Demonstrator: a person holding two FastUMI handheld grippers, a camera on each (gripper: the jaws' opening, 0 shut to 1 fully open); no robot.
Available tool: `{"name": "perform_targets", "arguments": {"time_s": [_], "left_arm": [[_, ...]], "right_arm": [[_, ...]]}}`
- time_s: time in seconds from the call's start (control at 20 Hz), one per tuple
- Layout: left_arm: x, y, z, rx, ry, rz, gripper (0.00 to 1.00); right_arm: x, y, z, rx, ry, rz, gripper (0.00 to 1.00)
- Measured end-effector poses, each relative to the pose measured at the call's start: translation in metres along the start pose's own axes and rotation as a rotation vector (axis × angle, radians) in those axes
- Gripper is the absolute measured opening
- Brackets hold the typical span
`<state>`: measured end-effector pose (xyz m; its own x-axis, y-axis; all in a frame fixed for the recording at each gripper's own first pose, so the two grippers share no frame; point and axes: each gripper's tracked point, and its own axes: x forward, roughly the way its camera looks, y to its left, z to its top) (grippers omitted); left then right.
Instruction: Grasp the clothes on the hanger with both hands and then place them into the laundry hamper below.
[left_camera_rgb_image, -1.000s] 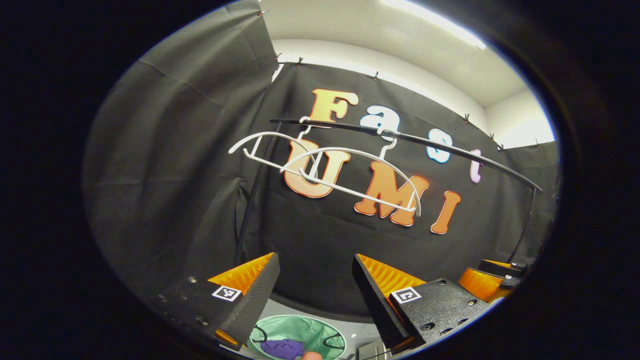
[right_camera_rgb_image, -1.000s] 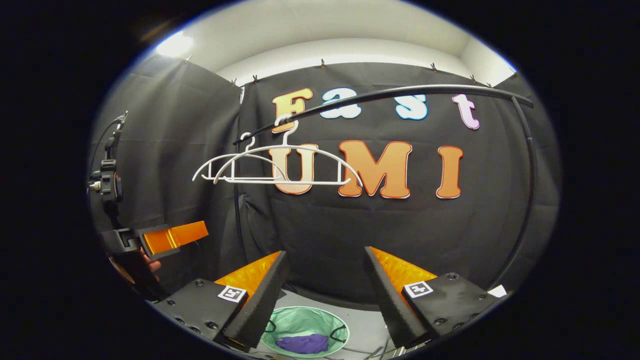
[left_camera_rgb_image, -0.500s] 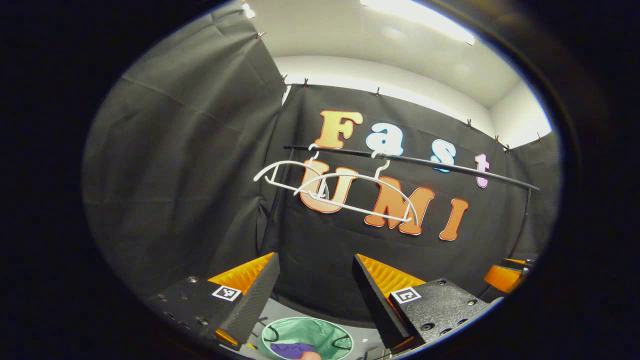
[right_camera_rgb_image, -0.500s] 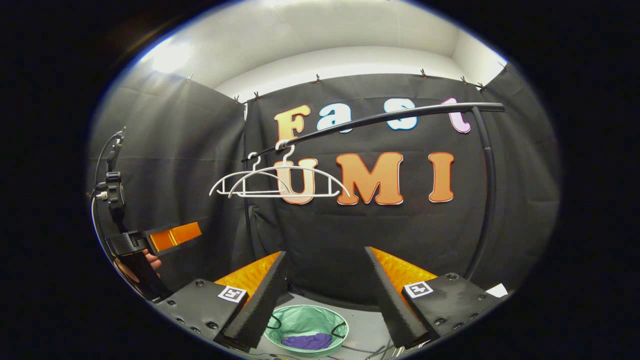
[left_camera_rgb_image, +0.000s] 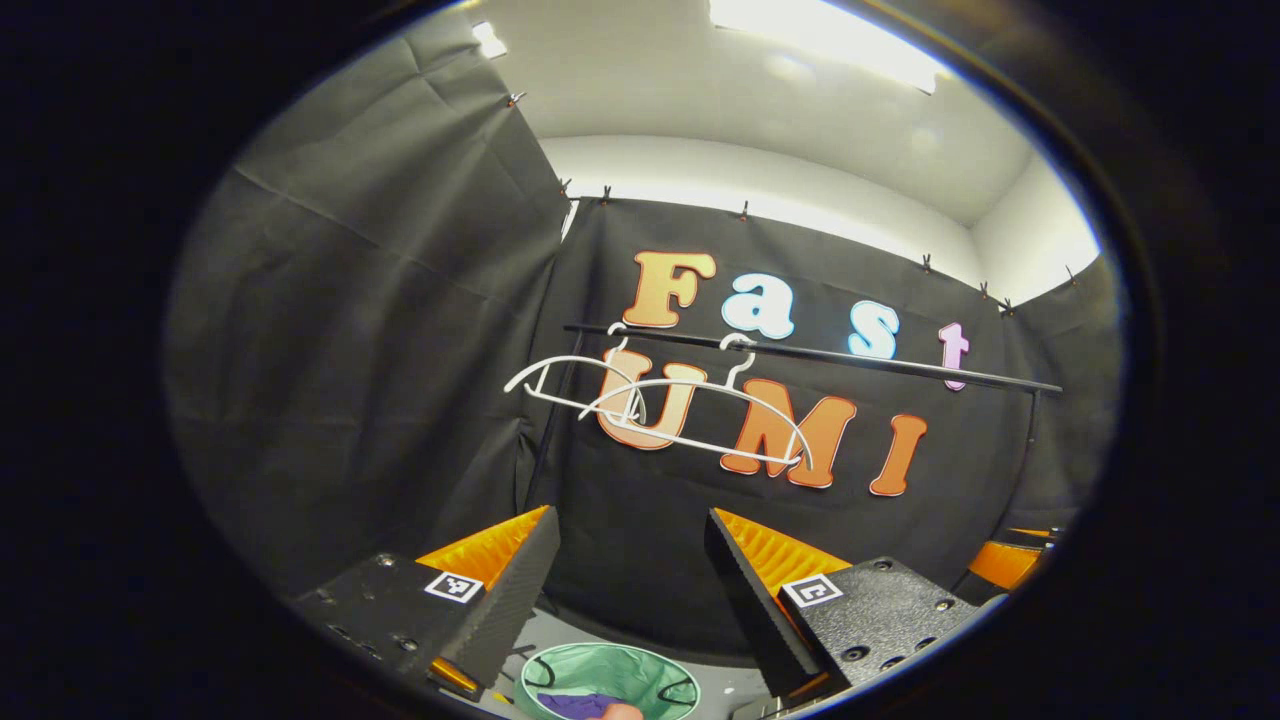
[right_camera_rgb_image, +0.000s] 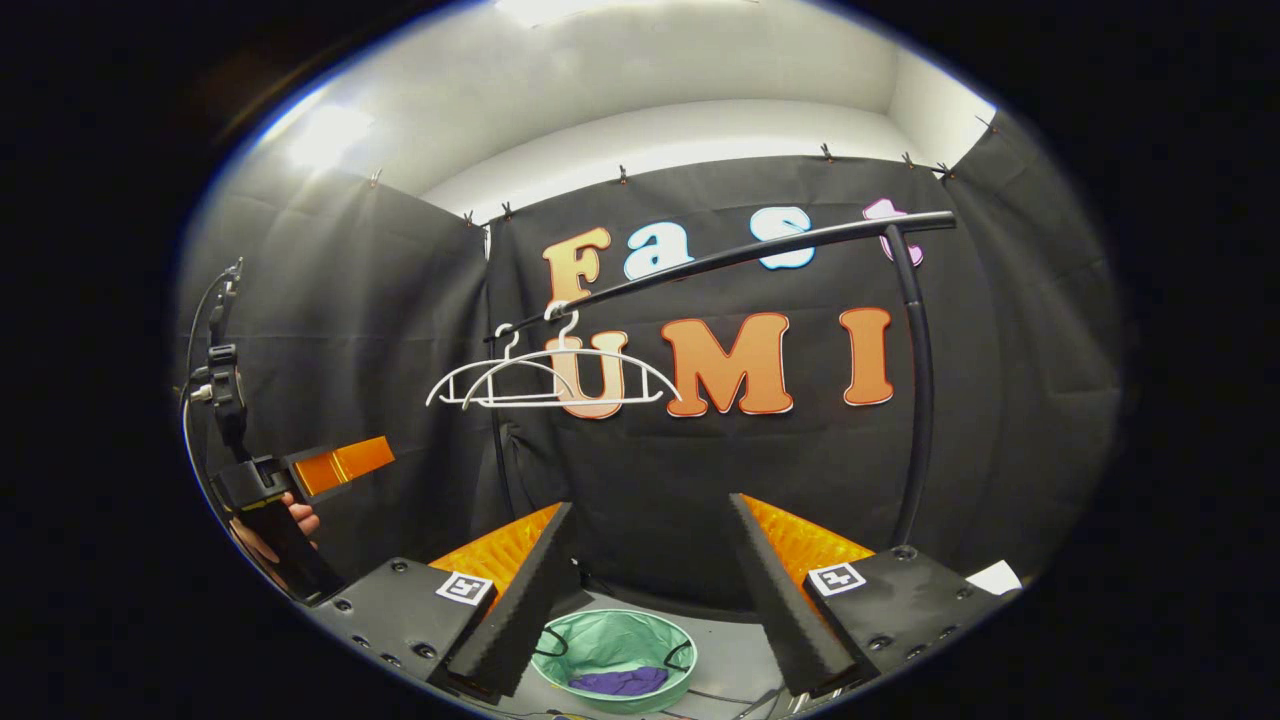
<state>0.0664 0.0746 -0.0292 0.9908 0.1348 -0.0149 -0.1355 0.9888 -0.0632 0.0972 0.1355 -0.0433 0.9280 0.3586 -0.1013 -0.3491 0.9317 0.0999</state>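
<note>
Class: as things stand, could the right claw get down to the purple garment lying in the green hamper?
Probably yes. The right claw is open and holds nothing, and the purple garment lies uncovered in the open-topped green hamper on the floor below, with nothing seen between them.

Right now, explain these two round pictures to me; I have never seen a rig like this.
A person holds a two-finger gripper in each hand, and each carries a camera looking along its own fingers. In the left gripper view, the left gripper is open and holds nothing. In the right gripper view, the right gripper is open too. Two bare white hangers hang on a black rail. Below, on the floor, stands the green laundry hamper with purple clothes inside.
</note>
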Motion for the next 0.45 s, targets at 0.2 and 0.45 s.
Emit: {"name": "perform_targets", "arguments": {"time_s": [0.2,0.45], "left_arm": [[-0.0044,-0.0038,0.0076,0.025,-0.01,-0.012,0.89],[-0.0068,-0.0101,0.0055,0.025,-0.006,-0.027,0.89]], "right_arm": [[-0.0053,-0.0019,0.0006,0.021,-0.006,-0.007,0.91],[-0.0087,-0.0056,0.0025,0.01,-0.012,-0.017,0.91]]}}
